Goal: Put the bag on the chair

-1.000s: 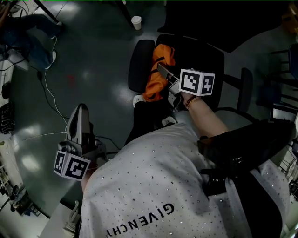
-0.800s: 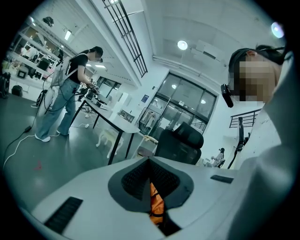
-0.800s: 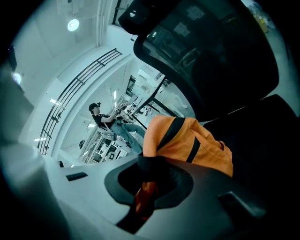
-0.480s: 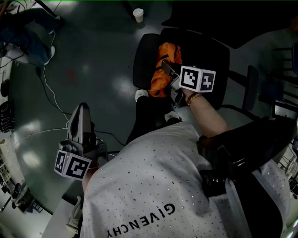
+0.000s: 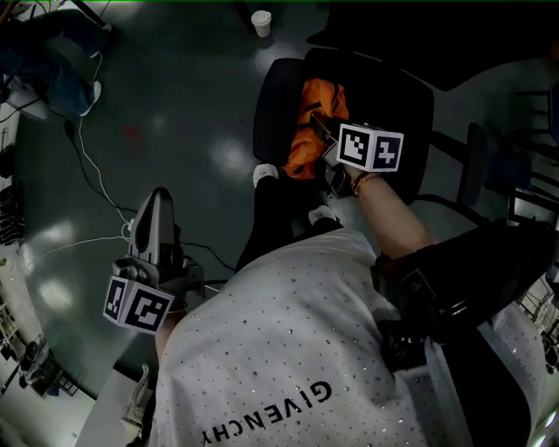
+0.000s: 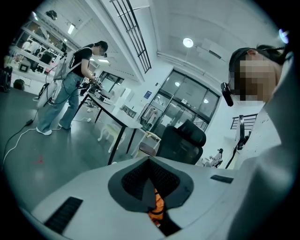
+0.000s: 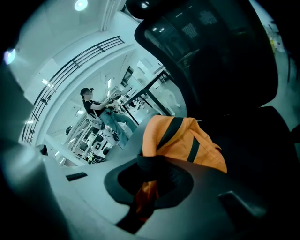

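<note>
Floor (image 5: 175, 105) left of chair (image 5: 410, 105) open; cable (image 5: 92, 179), cup (image 5: 261, 22) lie there.

In the head view, the right gripper (image 5: 316, 125) and its marker cube (image 5: 371, 148) cover the right side of the bag (image 5: 301, 153). The person's arm (image 5: 389, 218) hides the near edge of the chair (image 5: 274, 105). Low in the left gripper view, an orange scrap (image 6: 157, 211) is unidentifiable.

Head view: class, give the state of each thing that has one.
Orange fabric bag with black straps: held by one strap, over the chair seat.
Black office chair: upright.
Right gripper: fingers shut on bag strap.
Left gripper: fingers shut, empty.
White paper cup: upright on floor.
</note>
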Available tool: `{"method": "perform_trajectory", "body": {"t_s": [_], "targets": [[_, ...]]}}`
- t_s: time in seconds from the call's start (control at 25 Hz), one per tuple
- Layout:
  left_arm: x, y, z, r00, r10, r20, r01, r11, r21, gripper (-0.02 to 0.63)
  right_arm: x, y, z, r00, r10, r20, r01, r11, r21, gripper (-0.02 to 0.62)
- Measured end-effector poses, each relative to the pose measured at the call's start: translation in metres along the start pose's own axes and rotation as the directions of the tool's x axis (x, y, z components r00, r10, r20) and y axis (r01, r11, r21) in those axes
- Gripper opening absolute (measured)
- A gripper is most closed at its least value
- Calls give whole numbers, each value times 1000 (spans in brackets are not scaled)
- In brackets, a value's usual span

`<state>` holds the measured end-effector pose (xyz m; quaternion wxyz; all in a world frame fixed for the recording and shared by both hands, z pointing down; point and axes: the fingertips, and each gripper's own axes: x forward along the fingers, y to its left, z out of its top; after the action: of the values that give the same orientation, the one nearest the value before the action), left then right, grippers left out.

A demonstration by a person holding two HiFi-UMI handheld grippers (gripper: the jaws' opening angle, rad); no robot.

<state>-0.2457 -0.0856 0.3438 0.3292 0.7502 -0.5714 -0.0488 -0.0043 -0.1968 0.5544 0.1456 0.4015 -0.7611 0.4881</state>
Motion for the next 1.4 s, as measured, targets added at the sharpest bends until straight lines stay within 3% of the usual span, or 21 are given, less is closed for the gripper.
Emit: {"method": "perform_trajectory", "body": {"t_s": [0.44, 0.68, 1.04, 1.24, 1.4], "targets": [[-5, 6, -6, 1000, 15, -2, -15, 1000, -23, 2, 11, -22, -25, 993, -82, -81, 78, 996, -49, 37], [-8, 3, 2, 1000, 26, 15, -26, 1000, 2, 2, 12, -26, -33, 992, -78, -96, 74, 997, -35, 37], [-11, 14, 1, 998, 63, 18, -62, 998, -22, 2, 22, -43, -52, 980, -154, -127, 139, 983, -119, 54], [-5, 13, 4, 999, 42, 22, -42, 999, 8, 2, 30, -52, -66, 963, -182, -198, 147, 973, -179, 92], [-8, 2, 18, 994, 17, 112, -27, 996, 91, 2, 32, -70, -80, 942, -240, -235, 208, 966, -154, 134]]}}
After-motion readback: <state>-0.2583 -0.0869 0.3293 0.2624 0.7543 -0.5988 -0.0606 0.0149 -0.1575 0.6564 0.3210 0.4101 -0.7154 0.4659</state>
